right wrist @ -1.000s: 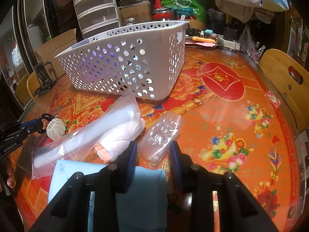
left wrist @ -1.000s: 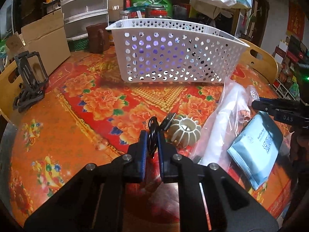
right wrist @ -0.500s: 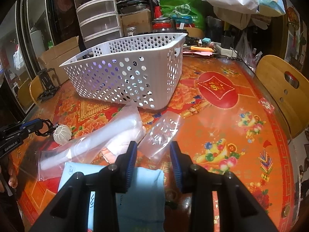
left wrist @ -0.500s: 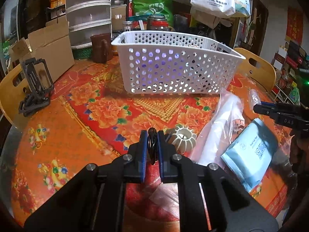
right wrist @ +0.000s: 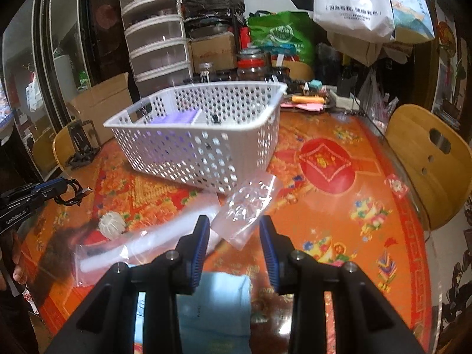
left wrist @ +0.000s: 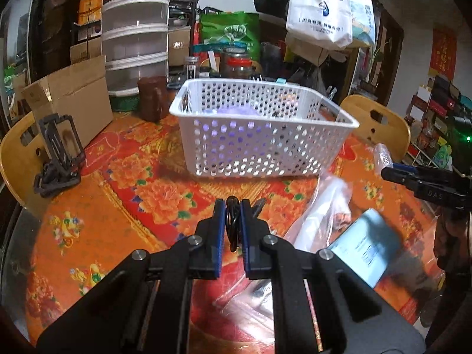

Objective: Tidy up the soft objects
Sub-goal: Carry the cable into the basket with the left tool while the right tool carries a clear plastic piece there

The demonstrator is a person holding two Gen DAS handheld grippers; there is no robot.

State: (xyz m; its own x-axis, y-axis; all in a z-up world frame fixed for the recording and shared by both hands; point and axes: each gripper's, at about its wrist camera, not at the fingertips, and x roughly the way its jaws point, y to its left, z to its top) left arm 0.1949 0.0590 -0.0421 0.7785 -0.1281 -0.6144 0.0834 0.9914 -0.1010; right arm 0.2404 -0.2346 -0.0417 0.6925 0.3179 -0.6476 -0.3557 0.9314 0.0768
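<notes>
Left gripper (left wrist: 233, 206) pinches a coiled black cable (left wrist: 232, 224), clear of the table. White perforated plastic basket (left wrist: 259, 135) sits ahead of it. Right gripper (right wrist: 234, 233): jaws partly spread, a pale blue flat packet (right wrist: 212, 301) between them; grip uncertain.

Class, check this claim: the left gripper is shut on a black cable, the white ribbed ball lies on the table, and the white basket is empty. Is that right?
Not quite. The basket is not empty: the right wrist view shows something purple inside it. The rest stands: the left gripper is shut on the black cable, and the ribbed ball lies on the table.
</notes>
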